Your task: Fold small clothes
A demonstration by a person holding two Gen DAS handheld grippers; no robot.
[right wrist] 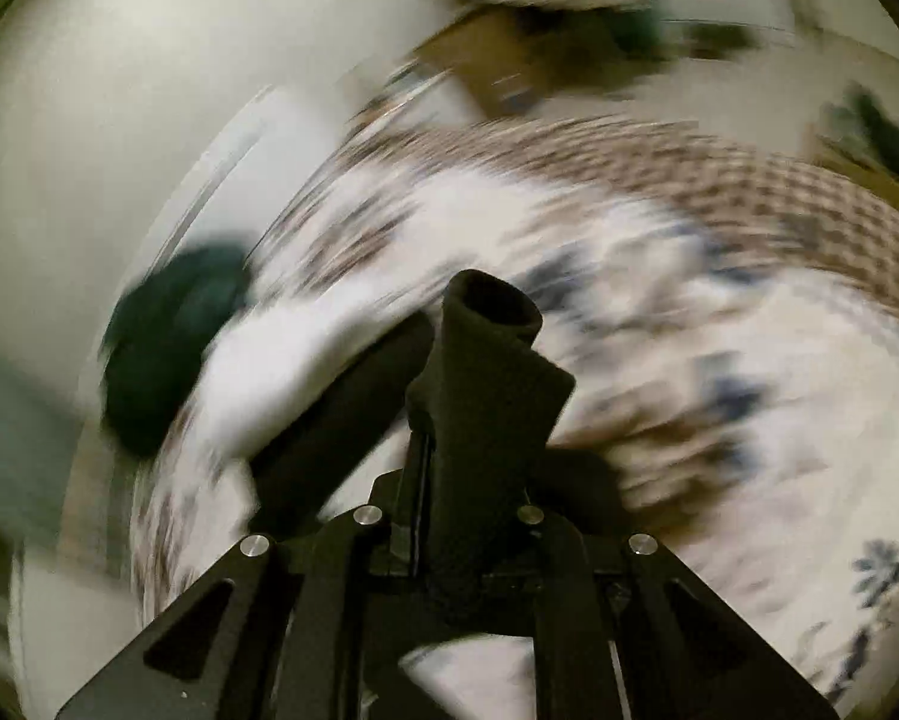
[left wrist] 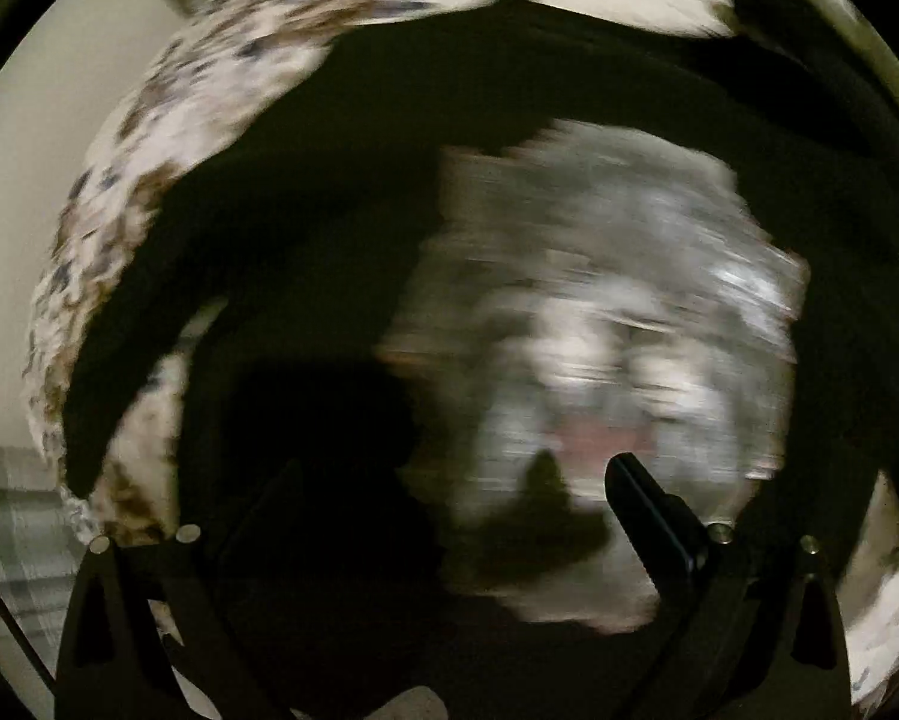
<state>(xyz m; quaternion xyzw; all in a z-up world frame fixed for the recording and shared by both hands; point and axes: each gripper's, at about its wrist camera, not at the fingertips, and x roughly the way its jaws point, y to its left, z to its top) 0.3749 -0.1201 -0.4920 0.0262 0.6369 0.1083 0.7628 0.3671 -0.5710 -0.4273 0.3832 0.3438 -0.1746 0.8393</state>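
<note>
Right tongs (right wrist: 479, 420): the 2 fingers are drawn together and clamped on a fold of black cloth (right wrist: 491, 372). The cloth stands up out of the grip as a short rolled tube, its open end toward the top of the right wrist view. A second dark length (right wrist: 347, 420) runs off to the left from the grip, just beside the tube; I cannot tell whether it is the same cloth.

Left tongs (left wrist: 449, 480): only 1 finger (left wrist: 647, 510) is plain, at the right of the grip. The other side is lost in dark cloth and shadow, so I cannot tell whether these tongs are apart or gripping anything.

Ahead of the left tongs a black shirt (left wrist: 389, 180) lies spread on a bed. It bears a large grey and white print (left wrist: 617, 324), badly smeared by motion blur; the design cannot be read. 1 sleeve (left wrist: 125, 360) runs down to the left.

The bedspread (right wrist: 749, 390) under both tongs is white with dark blue and brown flower marks; a band of brown check (right wrist: 749, 180) runs along it farther off. A dark green bundle (right wrist: 167, 348) sits at the left of the bed in the right wrist view. Beyond it, pale wall (right wrist: 119, 120). Both views are blurred.
</note>
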